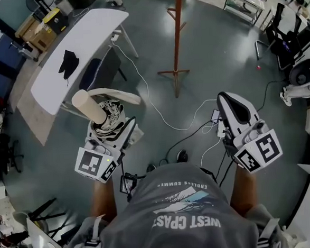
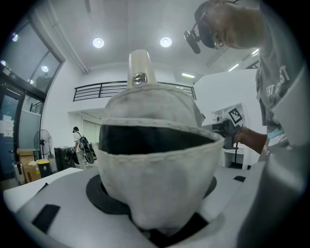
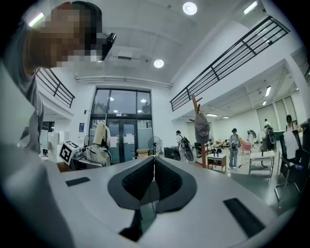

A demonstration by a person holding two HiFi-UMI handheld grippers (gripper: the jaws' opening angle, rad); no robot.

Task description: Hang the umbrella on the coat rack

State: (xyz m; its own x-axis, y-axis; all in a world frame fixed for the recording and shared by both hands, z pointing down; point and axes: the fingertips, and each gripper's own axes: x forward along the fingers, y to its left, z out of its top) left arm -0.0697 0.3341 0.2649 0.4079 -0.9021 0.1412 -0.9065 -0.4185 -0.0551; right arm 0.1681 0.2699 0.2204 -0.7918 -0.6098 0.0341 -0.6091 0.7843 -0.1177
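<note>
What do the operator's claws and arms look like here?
The left claw and right claw are white shells with black pads, each with a marker cube of black-and-white squares at the rear. The person wears a grey printed short-sleeved T-shirt.

Right gripper [image 3: 154, 164] out front, fingers [image 3: 170, 183] pressed together on nothing, left gripper [image 3: 72, 156] carrying the umbrella [image 3: 100, 145] at left, coat rack [image 3: 204, 155] beyond at right, grey bag [image 3: 201, 128] hanging on it.

Head view looks steeply down; right gripper view looks level; both show the coat rack [image 1: 178, 34].
</note>
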